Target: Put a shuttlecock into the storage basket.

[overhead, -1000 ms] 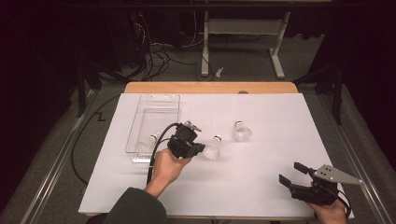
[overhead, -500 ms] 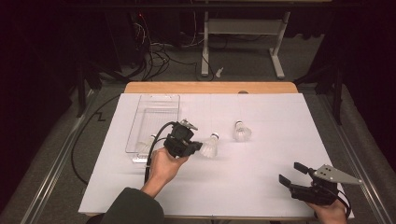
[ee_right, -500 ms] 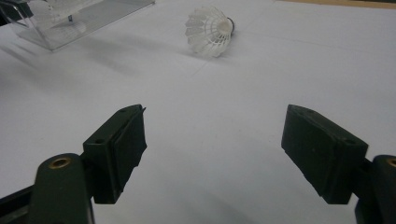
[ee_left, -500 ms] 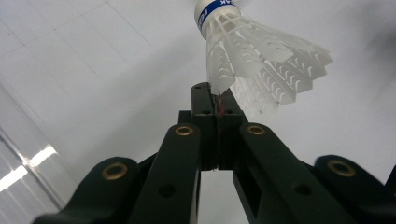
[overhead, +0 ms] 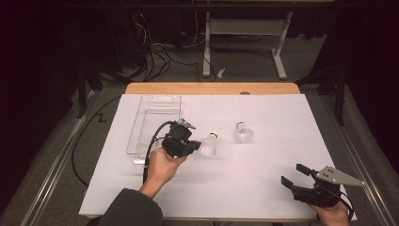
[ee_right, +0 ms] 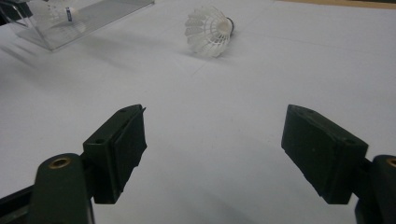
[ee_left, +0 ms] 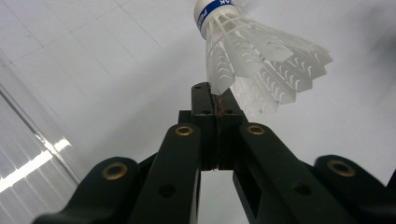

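High view: our left tool (overhead: 194, 147) has its jaws pressed together on a feather edge of a white shuttlecock (overhead: 208, 145), carried just above the white surface (overhead: 263, 188) beside the clear tray (overhead: 155, 106). One shuttlecock in the tray (overhead: 141, 149) already lies at its near end, so we judge the sorting roughly one third done: the held one must go in, and a second loose shuttlecock (overhead: 243, 133) waits farther right. Our right tool (overhead: 292, 177) rests idle, jaws wide apart and empty, near the front right corner. Nothing blocks the way to the tray except its low wall.
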A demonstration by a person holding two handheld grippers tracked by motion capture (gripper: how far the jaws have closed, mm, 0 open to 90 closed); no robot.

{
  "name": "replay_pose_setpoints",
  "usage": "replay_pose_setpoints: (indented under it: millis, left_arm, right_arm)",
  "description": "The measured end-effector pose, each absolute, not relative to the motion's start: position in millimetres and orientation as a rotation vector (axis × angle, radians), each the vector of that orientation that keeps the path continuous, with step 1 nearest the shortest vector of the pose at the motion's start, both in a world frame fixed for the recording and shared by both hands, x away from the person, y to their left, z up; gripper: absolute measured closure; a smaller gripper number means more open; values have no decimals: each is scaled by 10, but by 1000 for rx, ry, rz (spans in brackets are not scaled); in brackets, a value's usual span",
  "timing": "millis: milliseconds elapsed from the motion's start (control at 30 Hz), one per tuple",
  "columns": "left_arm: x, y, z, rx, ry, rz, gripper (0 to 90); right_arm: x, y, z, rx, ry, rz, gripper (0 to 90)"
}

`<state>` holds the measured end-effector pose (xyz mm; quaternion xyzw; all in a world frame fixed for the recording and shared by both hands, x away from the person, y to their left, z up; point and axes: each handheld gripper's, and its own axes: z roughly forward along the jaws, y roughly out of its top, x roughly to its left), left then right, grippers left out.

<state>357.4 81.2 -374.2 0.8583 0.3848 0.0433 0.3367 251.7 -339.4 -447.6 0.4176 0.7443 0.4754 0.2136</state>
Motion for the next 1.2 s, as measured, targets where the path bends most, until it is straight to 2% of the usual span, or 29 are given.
replay_pose_setpoints:
  millis: [1200]
  left_arm:
    - [3585, 1132, -3626, 2201, 1068, 186, 896]
  right_arm:
    - [2513, -3389, -4472, 1153, 2065, 1318, 221]
